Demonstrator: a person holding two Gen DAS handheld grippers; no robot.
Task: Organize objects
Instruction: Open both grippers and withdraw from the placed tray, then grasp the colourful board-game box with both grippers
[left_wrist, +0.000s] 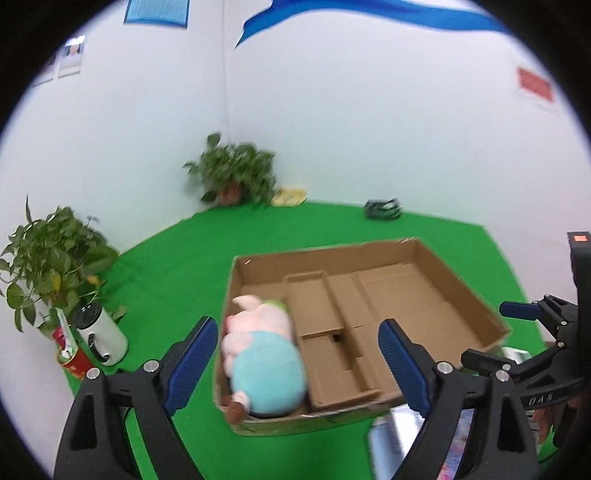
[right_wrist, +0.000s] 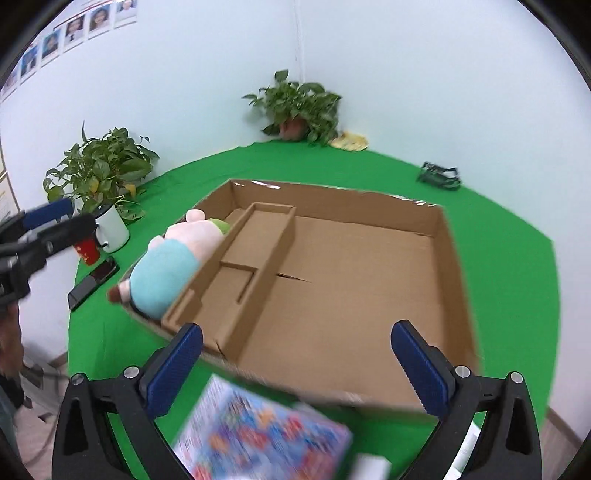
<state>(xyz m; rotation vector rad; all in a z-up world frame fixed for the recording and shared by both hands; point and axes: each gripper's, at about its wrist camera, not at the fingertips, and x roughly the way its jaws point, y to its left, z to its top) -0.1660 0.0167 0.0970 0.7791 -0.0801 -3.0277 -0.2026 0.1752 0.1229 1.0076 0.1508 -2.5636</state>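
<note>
A shallow cardboard box (left_wrist: 458, 280) (right_wrist: 454, 258) with inner dividers lies on the green table. A pink plush pig in a light blue shirt (left_wrist: 262, 354) (right_wrist: 166, 269) lies in its left compartment. My left gripper (left_wrist: 295, 354) is open and empty, hovering above the pig. My right gripper (right_wrist: 295, 354) is open and empty over the box's near edge. A colourful box (right_wrist: 266, 435) lies on the table just below it, outside the cardboard box; it also shows in the left wrist view (left_wrist: 458, 443).
Two potted plants (right_wrist: 99, 166) (right_wrist: 299, 107) stand at the left and the far corner. A white mug (right_wrist: 110, 229), a red can (right_wrist: 88, 251) and a black phone (right_wrist: 92, 282) sit left of the box. A dark object (right_wrist: 439, 173) lies far right.
</note>
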